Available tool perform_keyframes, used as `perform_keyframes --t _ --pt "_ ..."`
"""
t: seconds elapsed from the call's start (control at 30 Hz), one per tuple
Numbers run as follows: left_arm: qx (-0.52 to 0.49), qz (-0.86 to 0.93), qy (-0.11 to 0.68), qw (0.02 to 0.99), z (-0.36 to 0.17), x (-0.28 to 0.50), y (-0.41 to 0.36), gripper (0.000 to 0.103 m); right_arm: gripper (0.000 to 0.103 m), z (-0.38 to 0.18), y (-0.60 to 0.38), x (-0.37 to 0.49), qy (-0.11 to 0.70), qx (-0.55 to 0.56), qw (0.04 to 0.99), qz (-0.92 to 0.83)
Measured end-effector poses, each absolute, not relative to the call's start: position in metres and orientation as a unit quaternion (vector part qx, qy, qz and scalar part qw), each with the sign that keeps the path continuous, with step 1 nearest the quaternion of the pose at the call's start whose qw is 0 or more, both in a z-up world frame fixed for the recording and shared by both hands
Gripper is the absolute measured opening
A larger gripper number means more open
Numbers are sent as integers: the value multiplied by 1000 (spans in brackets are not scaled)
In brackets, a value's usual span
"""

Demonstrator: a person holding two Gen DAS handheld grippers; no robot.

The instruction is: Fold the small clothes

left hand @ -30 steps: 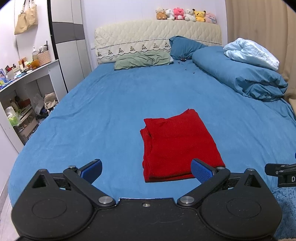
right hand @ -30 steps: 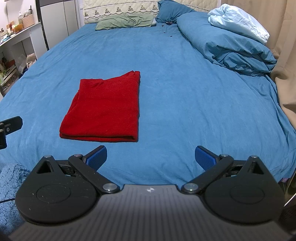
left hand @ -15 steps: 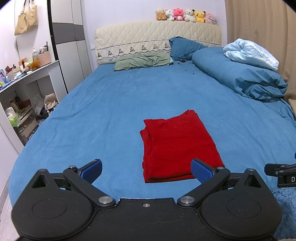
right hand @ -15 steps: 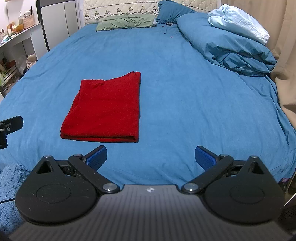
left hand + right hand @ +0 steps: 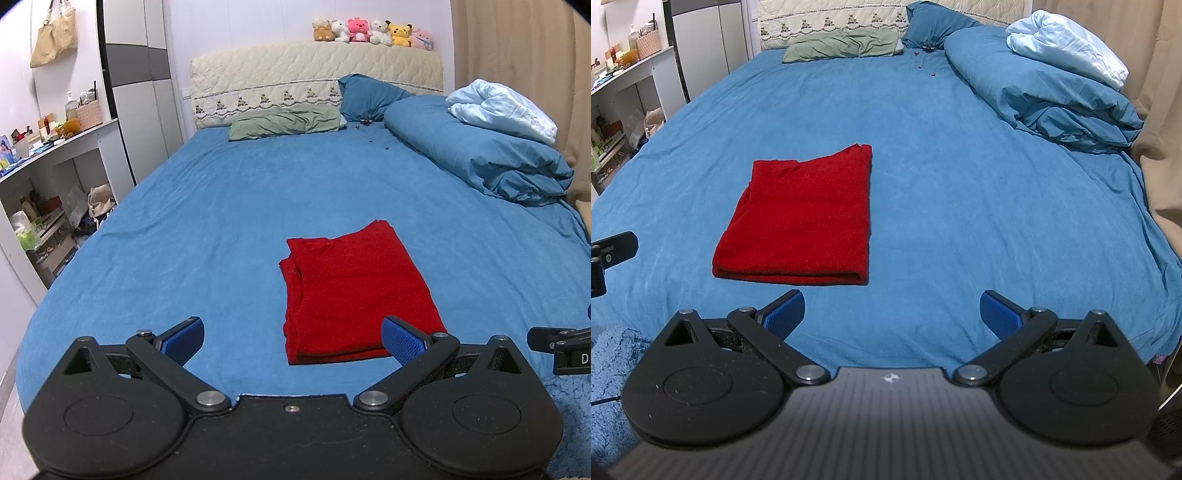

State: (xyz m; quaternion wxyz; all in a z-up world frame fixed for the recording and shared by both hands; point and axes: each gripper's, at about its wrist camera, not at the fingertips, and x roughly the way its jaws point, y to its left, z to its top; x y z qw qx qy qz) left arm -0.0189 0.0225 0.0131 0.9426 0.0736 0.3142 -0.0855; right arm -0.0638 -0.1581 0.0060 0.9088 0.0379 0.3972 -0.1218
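Observation:
A red garment [image 5: 354, 291] lies folded into a flat rectangle on the blue bed sheet [image 5: 229, 229]; it also shows in the right wrist view [image 5: 805, 221]. My left gripper [image 5: 291, 341] is open and empty, held back from the garment's near edge, its right pad just over the near right corner in view. My right gripper [image 5: 892, 314] is open and empty, near the bed's front edge, to the right of the garment and apart from it.
A rolled blue duvet [image 5: 480, 155] with a pale blue blanket [image 5: 506, 107] lies along the right side. Pillows [image 5: 288, 122] and a headboard [image 5: 314, 77] are at the far end. Shelves [image 5: 40, 192] stand left of the bed. A fluffy blue cloth [image 5: 609, 369] hangs at the front edge.
Both grippers have drifted back very slightly; the garment lies still and both stay open.

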Motion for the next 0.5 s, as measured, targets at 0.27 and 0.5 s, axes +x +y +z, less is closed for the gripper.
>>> perform_keyframes --t 0.27,0.5 --pt "65 -84 312 944 14 -20 23 103 103 10 -154 -63 395 39 910 -122" --pt "57 -86 309 945 15 -18 27 103 103 11 -153 -60 394 38 910 -122"
